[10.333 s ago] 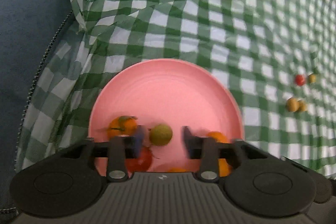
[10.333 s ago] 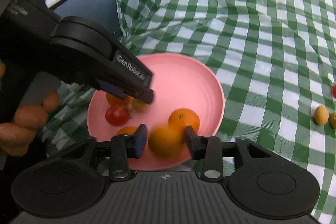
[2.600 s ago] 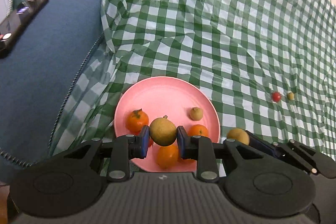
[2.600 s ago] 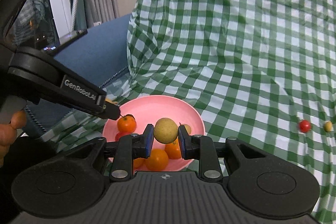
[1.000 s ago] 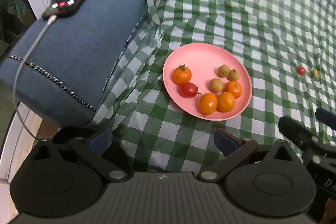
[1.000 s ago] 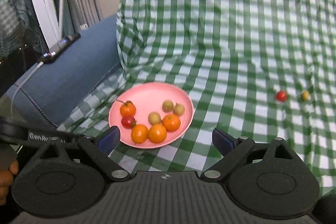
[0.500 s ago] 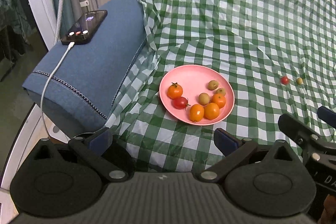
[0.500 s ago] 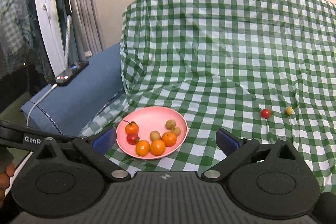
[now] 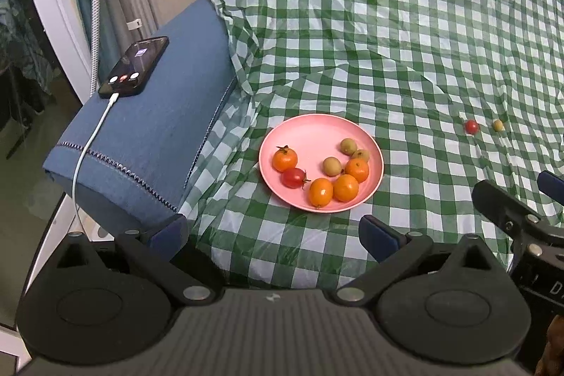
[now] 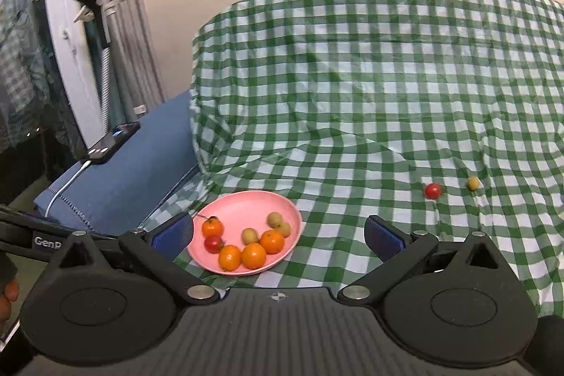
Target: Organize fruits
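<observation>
A pink plate (image 9: 310, 133) (image 10: 243, 203) lies on the green checked cloth and holds several fruits: oranges (image 9: 356, 170), a red tomato (image 9: 292, 178) and small yellow-green fruits (image 9: 332, 165). Off to the right on the cloth lie a red cherry tomato (image 9: 471, 126) (image 10: 432, 190) and a small yellow fruit (image 9: 497, 125) (image 10: 473, 183). My left gripper (image 9: 273, 235) is open and empty, held back from the plate. My right gripper (image 10: 278, 233) is open wide and empty too, well short of the plate. Part of the right gripper (image 9: 507, 210) shows at the left wrist view's right edge.
A blue cushioned armrest (image 9: 151, 133) stands left of the plate, with a phone (image 9: 135, 65) on a white charging cable (image 9: 84, 157) on top. The green checked cloth (image 9: 387, 23) rises up a backrest behind. A curtain and a white frame (image 10: 63, 34) are at far left.
Both grippers have drawn back and up from the plate, so the plate looks smaller and more of the room shows. Both stay open and empty.
</observation>
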`<action>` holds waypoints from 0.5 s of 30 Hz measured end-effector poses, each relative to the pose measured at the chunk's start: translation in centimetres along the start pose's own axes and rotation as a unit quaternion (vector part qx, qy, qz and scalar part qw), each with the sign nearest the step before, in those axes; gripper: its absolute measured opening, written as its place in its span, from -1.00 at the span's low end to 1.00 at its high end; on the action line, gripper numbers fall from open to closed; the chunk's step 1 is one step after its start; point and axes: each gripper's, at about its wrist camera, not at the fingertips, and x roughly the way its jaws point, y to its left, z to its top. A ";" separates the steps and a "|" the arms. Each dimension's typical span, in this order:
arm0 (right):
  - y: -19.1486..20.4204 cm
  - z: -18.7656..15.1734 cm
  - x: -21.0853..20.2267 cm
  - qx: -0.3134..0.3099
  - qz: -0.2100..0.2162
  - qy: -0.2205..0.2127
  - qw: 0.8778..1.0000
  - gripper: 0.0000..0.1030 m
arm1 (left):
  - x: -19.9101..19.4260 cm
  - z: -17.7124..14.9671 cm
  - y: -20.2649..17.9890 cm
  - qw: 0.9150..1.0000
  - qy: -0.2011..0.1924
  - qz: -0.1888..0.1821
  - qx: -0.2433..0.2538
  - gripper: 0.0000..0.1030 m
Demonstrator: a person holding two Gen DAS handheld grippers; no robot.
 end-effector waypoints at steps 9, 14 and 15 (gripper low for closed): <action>-1.9 0.4 -1.3 0.020 -0.026 -0.018 0.999 0.98 | -0.9 1.2 -0.9 1.000 -0.018 -0.011 0.009 1.00; -3.9 0.2 -1.7 0.041 -0.051 -0.021 0.998 0.98 | -0.4 2.1 -2.4 0.999 -0.013 -0.017 0.027 1.00; -4.7 0.2 -1.5 0.048 -0.059 -0.022 0.997 0.98 | -0.3 2.3 -2.9 0.999 -0.013 -0.019 0.032 1.00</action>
